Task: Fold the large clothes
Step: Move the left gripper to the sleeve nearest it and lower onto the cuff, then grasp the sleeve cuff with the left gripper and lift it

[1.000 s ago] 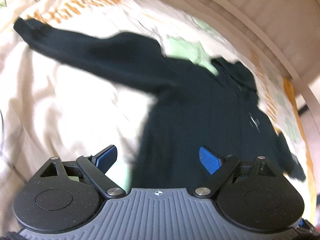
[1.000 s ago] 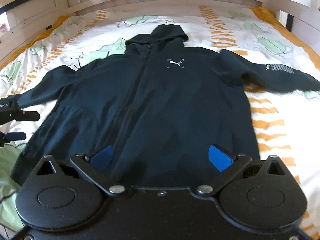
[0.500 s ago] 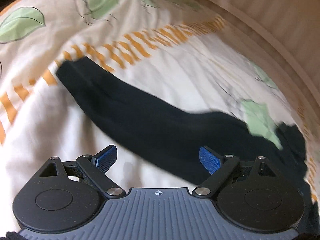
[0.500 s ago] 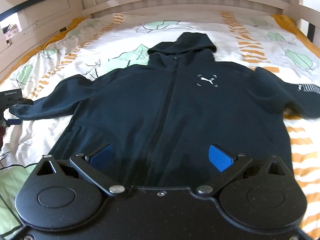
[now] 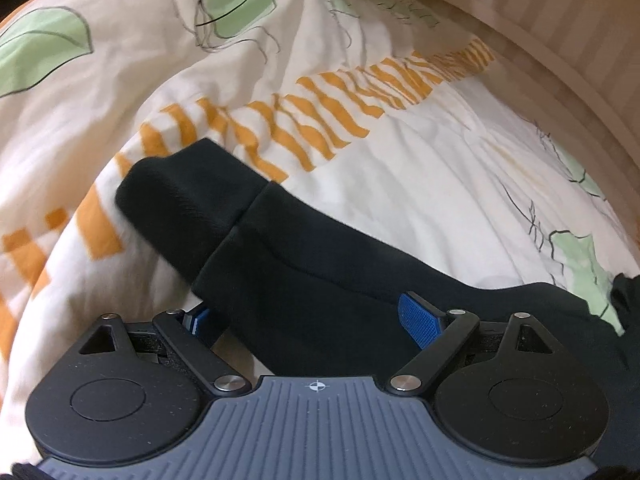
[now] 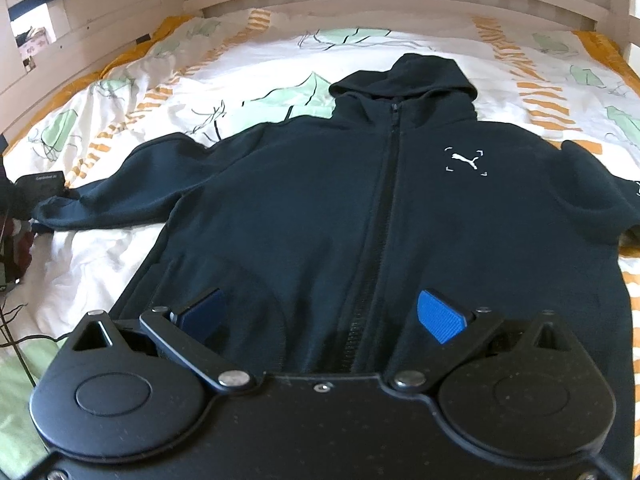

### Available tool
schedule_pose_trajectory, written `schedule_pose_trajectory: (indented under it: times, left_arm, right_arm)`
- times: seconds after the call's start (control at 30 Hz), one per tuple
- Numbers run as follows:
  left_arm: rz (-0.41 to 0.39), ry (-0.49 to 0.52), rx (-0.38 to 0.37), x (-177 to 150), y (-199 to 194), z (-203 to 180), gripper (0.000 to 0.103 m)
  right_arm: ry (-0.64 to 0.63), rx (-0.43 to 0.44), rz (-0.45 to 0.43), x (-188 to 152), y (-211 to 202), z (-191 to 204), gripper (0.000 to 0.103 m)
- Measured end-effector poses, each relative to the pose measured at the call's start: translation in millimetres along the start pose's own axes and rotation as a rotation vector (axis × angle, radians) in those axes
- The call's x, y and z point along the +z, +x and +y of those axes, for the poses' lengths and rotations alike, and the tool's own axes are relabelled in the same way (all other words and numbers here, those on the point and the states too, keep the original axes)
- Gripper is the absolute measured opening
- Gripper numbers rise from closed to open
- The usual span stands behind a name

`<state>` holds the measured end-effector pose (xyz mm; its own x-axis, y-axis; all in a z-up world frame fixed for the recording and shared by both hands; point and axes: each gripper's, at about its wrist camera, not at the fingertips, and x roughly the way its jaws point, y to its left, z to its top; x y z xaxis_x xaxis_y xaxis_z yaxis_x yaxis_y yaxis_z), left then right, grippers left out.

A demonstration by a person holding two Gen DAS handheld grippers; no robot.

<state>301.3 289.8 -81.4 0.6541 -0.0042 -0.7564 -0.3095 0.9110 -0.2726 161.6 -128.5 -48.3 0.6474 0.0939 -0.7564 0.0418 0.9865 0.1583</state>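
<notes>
Black hoodie lies flat, front up, on leaf-print duvet; my left gripper gapes wide over its sleeve near cuff (pads not pressing cloth); my right gripper gapes over hem, zip between fingers, nothing held.

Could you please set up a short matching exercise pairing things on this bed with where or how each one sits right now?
Things:
1. hood
2. sleeve cuff
3. zip
4. left claw

Places or states:
A. open, over the sleeve
B. closed up to the collar
C. lying on the orange-striped part of the duvet
D. at the end of the hoodie nearest the headboard

Pairs: 1-D, 2-C, 3-B, 4-A
</notes>
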Motion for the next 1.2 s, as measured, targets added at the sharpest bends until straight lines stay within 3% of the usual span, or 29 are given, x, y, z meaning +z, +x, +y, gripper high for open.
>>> schedule_pose_trajectory:
  times: [0.1,0.13,0.2,0.23,0.33,0.53,0.8,0.93,1.1,1.2]
  left_arm:
    - [-0.019,-0.005,0.009,3.2,0.2,2.5,0.075]
    - [-0.021,-0.001,0.012,4.7,0.9,3.1,0.065]
    - [-0.054,0.006,0.020,6.6,-2.4,5.1,0.035]
    - [-0.078,0.001,0.026,7.4,-6.1,6.4,0.014]
    - [-0.151,-0.015,-0.023,13.9,-23.1,7.4,0.011]
    - [-0.281,0.075,-0.100,36.6,-72.2,-19.1,0.011]
    - [-0.353,0.144,-0.231,51.9,-102.7,-56.0,0.011]
    - [-0.366,0.152,-0.283,50.9,-108.8,-66.3,0.011]
    - [-0.384,0.202,-0.333,48.3,-117.7,-80.8,0.011]
    - [-0.389,0.232,-0.373,44.1,-126.6,-96.5,0.011]
  right_arm:
    - [-0.002,0.002,0.008,-0.7,3.0,2.6,0.102]
    - [-0.002,0.001,0.010,-1.1,4.0,3.2,0.102]
    - [0.000,0.000,0.016,-2.6,6.0,4.1,0.102]
    - [0.002,0.000,0.019,-3.6,6.8,4.0,0.102]
    - [0.002,-0.006,0.025,-4.4,10.7,4.1,0.102]
    - [-0.023,-0.011,-0.036,16.4,27.6,11.8,0.102]
    - [-0.080,0.034,-0.142,77.5,91.9,53.4,0.102]
    - [-0.105,0.001,-0.109,95.1,137.4,75.7,0.102]
    - [-0.205,-0.064,0.039,85.1,187.3,101.7,0.103]
    - [-0.268,-0.076,-0.002,79.6,191.6,108.8,0.103]
